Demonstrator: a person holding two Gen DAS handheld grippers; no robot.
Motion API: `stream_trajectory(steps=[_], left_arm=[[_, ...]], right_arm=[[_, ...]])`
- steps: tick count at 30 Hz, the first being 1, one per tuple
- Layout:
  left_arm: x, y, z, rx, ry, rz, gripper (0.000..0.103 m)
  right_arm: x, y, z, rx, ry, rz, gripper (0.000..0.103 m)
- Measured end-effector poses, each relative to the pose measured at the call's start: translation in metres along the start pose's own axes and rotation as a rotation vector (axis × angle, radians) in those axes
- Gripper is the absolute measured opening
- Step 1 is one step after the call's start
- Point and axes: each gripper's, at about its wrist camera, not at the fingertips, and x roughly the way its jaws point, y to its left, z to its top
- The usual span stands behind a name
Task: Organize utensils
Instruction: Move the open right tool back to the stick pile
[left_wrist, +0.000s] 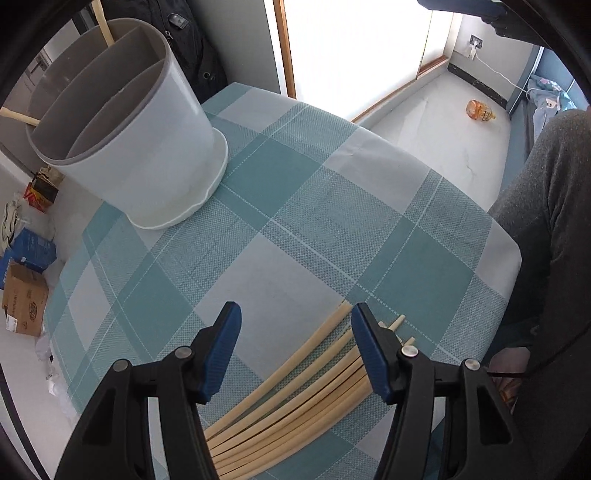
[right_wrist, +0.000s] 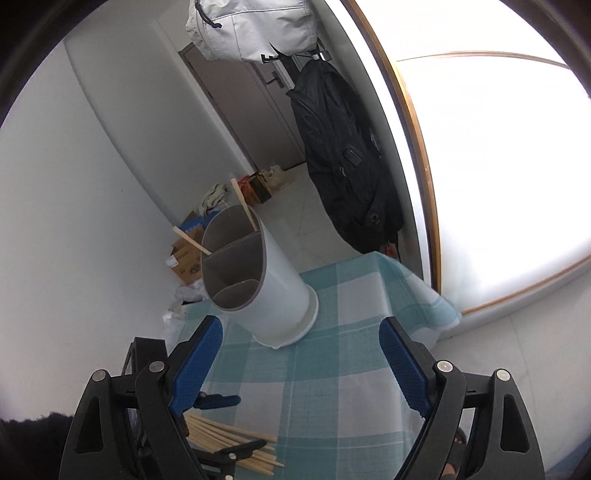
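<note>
Past my left jaws the checked teal tablecloth (left_wrist: 280, 177) fills most of what I see, running ahead and off to both sides. Beyond it, to the left of those jaws, cardboard boxes (left_wrist: 24, 295) and a blue box (left_wrist: 35, 249) sit on the floor. Far ahead and to the right lies an orange bag (left_wrist: 480, 110) on pale flooring. Ahead of my right jaws a black backpack (right_wrist: 343, 158) hangs by the window frame, with a pale grey bag (right_wrist: 251, 26) hung higher, to its left.
</note>
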Motion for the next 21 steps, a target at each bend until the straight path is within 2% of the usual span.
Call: stream_trajectory(steps=[2,4,17,21], left_arm=[[0.005,0.001,-0.001,-0.011,0.015,-0.002,0.054],[0.008,0.003,-0.002,-0.020,0.035,-0.019,0.044],[0.011,-0.011,0.013,0.076,0.077,-0.012,0.044],[0.014,-0.022,0.023,0.144,0.095,-0.033,0.028]], right_arm=[[-0.002,-0.001,0.000,0.007,0.000,0.004,0.087],[-0.004,-0.003,0.000,0.018,-0.004,0.015,0.087],[-0.007,-0.005,0.001,0.045,-0.016,0.037,0.087],[-0.008,-0.010,0.001,0.066,-0.018,0.036,0.087]])
